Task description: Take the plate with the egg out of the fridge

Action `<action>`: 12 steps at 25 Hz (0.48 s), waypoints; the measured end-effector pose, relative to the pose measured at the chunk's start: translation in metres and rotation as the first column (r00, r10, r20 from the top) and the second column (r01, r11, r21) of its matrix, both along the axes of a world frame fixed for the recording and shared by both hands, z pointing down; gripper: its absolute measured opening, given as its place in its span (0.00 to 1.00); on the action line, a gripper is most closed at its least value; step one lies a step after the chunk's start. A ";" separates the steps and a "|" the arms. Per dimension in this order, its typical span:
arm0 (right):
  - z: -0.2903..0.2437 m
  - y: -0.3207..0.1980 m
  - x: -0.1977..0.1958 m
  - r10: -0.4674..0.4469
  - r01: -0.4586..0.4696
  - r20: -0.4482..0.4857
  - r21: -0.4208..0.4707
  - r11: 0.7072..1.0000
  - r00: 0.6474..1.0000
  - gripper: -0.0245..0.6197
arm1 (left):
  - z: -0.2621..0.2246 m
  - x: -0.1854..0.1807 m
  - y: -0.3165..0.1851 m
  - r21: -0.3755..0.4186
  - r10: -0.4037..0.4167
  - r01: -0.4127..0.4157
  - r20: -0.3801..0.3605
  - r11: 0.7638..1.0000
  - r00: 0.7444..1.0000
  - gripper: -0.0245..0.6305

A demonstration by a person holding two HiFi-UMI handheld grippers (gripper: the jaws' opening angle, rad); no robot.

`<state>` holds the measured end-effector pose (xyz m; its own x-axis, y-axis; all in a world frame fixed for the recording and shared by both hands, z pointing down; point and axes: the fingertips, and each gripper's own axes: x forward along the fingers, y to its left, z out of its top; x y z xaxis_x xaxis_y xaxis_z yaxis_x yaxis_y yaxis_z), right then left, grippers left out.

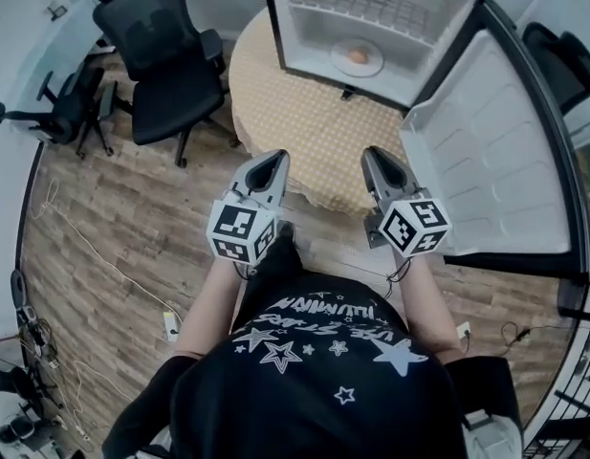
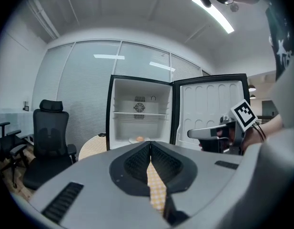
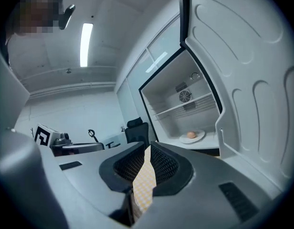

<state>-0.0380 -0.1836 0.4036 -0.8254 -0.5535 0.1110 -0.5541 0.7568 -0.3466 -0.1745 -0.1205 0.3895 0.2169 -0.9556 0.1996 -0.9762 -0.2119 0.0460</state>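
Both your grippers are empty and pinched closed. The left gripper and the right gripper hang over the near edge of the table, close to your body and well apart from the fridge. In each gripper view the jaw tips meet with only the checked cloth showing behind them.

The plate lies on the fridge floor, about mid-width and near its front edge, with the egg on its middle. A wire shelf sits above it, and the door stands wide open on your right.

Here is what could go wrong from here:

- If you reach in with the jaws closed, you will probably shove the plate towards the back wall instead of gripping it, so open them first.
- The egg looks loose on the plate. A tilt or a jerk as the rim clears the front edge could roll it off.
- A shallow pinch on a thin, smooth rim may slip.
- Lifting too high risks knocking the wire shelf.
- Your right gripper is close to the open door and could clip it.
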 end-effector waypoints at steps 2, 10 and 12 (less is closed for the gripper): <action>-0.001 -0.012 -0.008 0.034 -0.034 -0.005 -0.005 0.999 0.999 0.12 | -0.002 -0.012 -0.018 -0.002 0.033 -0.033 0.001 0.999 0.999 0.05; 0.002 -0.056 -0.034 0.202 -0.198 0.036 -0.088 0.976 0.979 0.12 | 0.000 -0.046 -0.074 -0.019 0.162 -0.163 -0.016 0.986 0.987 0.05; 0.005 -0.063 -0.040 0.228 -0.224 0.030 -0.095 0.970 0.973 0.12 | 0.002 -0.052 -0.086 -0.020 0.189 -0.189 -0.020 0.982 0.982 0.05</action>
<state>-0.0781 -0.2466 0.4082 -0.6851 -0.7152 0.1385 -0.6912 0.5782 -0.4335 -0.2263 -0.2062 0.3915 0.3968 -0.8924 0.2147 -0.9176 -0.3912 0.0701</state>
